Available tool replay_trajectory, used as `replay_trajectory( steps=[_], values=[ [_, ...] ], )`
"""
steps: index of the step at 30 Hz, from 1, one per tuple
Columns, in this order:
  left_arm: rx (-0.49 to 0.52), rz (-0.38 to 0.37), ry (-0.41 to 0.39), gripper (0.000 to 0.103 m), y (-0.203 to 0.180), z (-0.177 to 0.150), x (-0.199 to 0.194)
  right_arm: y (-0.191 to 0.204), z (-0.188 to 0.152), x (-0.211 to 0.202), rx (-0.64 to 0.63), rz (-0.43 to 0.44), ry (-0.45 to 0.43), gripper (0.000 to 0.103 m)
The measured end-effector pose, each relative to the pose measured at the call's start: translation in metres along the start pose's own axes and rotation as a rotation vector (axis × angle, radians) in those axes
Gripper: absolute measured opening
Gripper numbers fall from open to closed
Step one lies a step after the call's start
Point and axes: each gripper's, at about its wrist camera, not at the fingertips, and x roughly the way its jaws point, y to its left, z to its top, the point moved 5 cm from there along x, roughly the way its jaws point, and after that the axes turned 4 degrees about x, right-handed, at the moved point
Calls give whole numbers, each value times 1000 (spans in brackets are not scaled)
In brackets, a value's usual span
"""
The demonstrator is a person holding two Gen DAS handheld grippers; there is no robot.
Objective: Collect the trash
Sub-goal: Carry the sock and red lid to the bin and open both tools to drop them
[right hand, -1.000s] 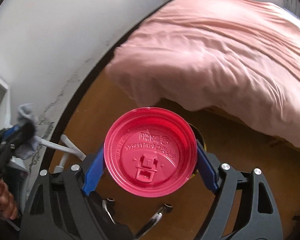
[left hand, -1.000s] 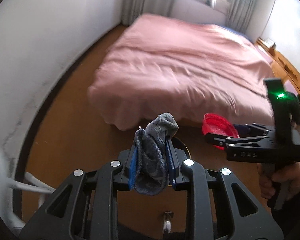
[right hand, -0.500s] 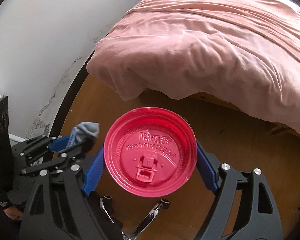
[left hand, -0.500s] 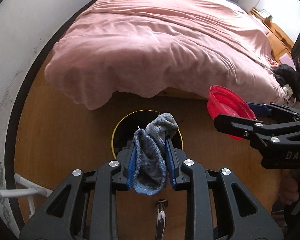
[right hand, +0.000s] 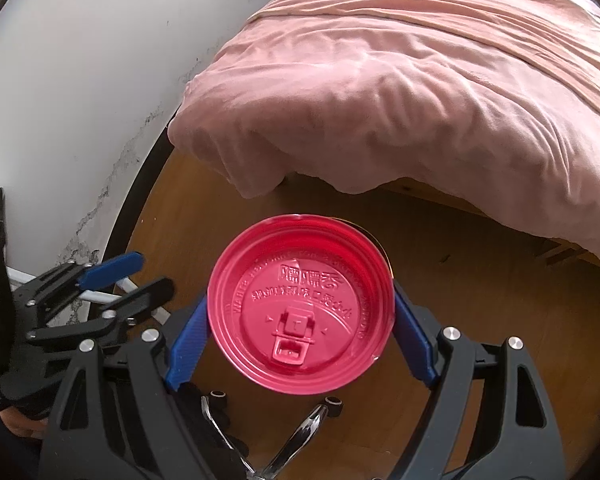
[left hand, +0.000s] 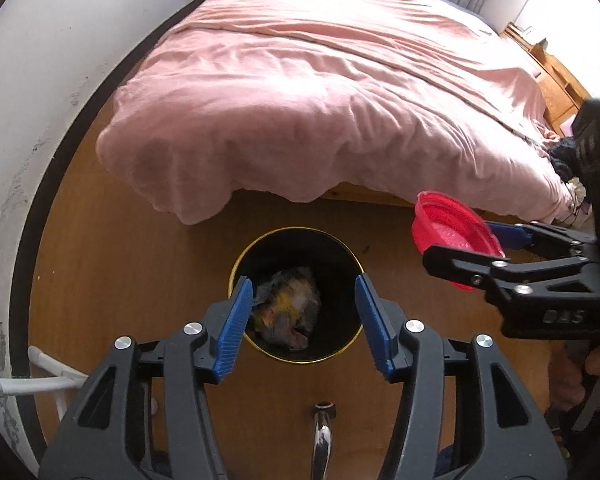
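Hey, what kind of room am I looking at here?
Most likely a bedroom: a large bed under a pink cover fills most of the view, with a wooden floor and a small bin standing near the bed's foot.

We see the right gripper point(right hand: 300, 336) clamping a red cup lid point(right hand: 300, 304) between its blue fingers point(right hand: 188, 344). Beyond it lie the wooden floor point(right hand: 480, 264) and a pink-covered bed point(right hand: 400, 80); the left gripper point(right hand: 128, 276) stands empty at the left.

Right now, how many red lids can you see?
1. The red lid sits clamped in the right tool, beside the black bin. Others may be hidden among the bin's trash.
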Motion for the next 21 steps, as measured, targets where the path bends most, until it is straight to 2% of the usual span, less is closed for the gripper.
replay_trajectory(
  steps=[7,12,15,21],
  values=[
    [-5,38,-58,61,23,-2,-39,22,4,7,-37,5,7,81],
    [-30,64,-105,76,38,-2,-64,37,9,7,-57,-13,-5,82],
    [-41,86,-140,84,45,-2,-81,45,13,2,-65,-13,-21,87],
    [-67,114,-179,86,62,-9,-116,61,19,-7,-83,-26,-36,89]
  ],
)
